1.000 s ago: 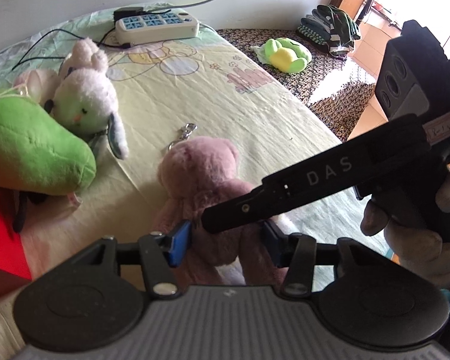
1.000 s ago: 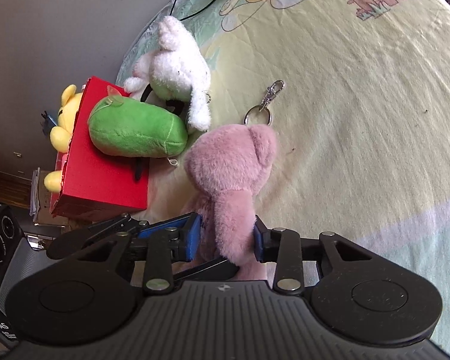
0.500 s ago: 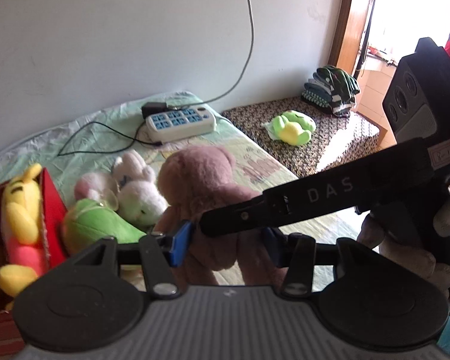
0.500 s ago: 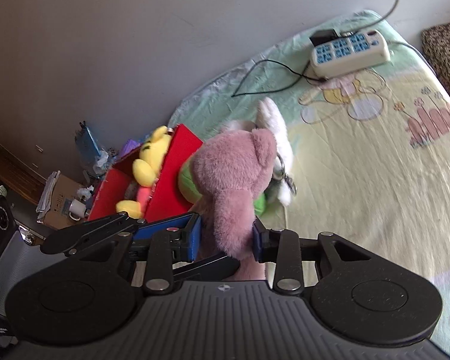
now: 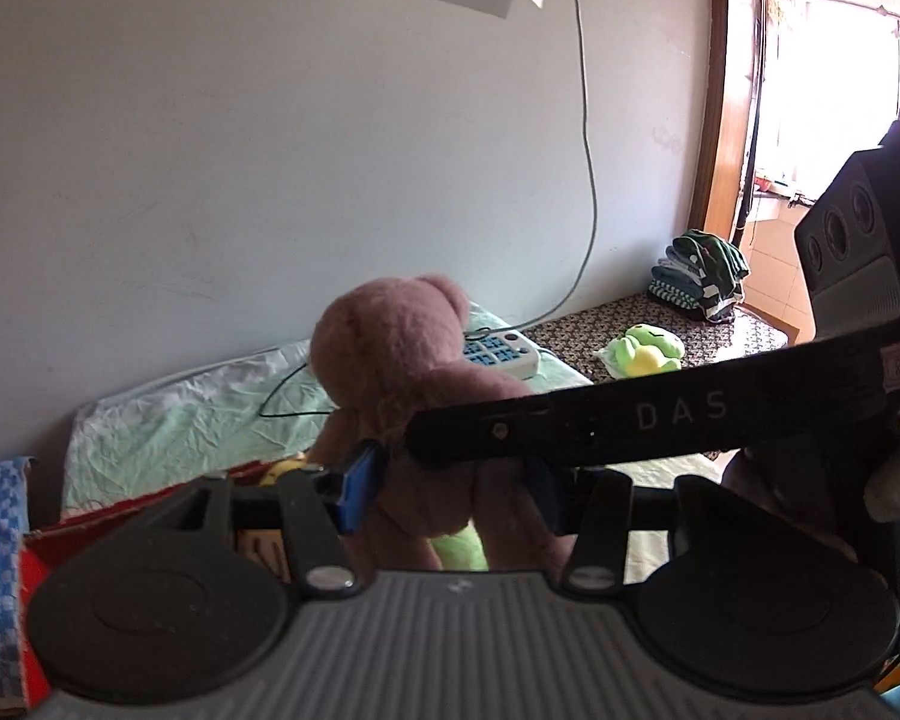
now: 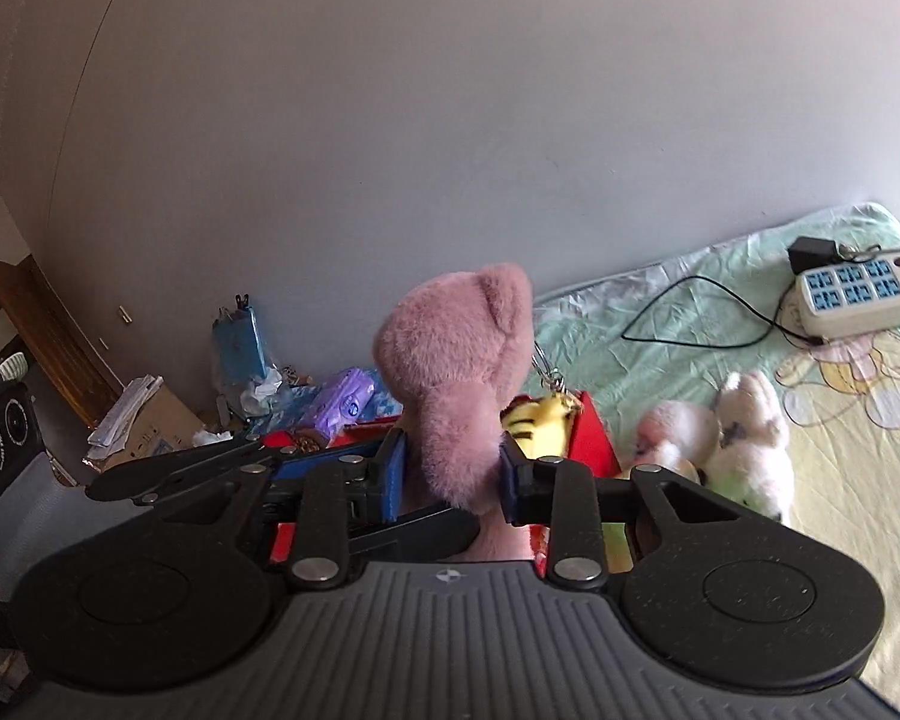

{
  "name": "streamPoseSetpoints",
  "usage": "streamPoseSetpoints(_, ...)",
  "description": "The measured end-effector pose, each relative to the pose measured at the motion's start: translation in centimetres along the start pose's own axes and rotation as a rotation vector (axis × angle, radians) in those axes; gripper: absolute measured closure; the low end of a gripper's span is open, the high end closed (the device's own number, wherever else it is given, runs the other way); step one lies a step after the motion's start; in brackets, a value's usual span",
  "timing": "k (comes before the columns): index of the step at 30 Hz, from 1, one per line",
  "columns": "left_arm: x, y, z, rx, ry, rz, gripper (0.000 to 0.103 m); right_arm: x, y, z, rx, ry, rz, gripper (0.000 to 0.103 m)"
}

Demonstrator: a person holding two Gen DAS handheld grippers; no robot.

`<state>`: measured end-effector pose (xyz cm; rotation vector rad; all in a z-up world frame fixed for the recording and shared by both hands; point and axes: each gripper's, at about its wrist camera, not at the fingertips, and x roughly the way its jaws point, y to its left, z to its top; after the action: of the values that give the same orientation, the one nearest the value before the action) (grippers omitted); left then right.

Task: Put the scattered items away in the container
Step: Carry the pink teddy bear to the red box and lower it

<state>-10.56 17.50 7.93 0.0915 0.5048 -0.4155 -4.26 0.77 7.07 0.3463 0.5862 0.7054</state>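
Both grippers, left point(image 5: 450, 495) and right point(image 6: 450, 477), are clamped on the pink bear point(image 6: 462, 384); the right's jaws have just been closing. It is held above the red box point(image 6: 594, 438).

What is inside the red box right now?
A yellow striped plush shows inside the red box, near its rim. The pink bear and both tongs cover the rest, so anything deeper is hidden.

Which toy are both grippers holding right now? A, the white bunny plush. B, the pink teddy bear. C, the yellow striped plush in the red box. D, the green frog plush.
B: the pink teddy bear sits pinched between the right gripper pads, and the left gripper clamps its lower body too.
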Motion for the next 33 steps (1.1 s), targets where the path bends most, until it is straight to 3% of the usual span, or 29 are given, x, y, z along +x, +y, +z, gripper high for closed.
streamPoseSetpoints(6,0.3,6.3,-0.4,0.041,0.061,0.006,0.052,6.1,4.5,-2.0,-0.087,-0.045,-0.091,0.073)
streamPoseSetpoints(11,2.4,10.6,-1.4,-0.008,0.139,-0.044,0.052,10.1,5.9,-3.8,-0.082,-0.041,-0.168,0.077)
streamPoseSetpoints(21,7.1,12.8,-4.1,0.013,0.281,-0.122,0.052,15.7,5.8,-5.9,0.016,0.054,-0.343,0.080)
streamPoseSetpoints(33,9.8,14.7,-4.7,0.005,0.384,-0.202,0.051,19.0,5.5,-6.3,0.057,0.140,-0.454,0.081)
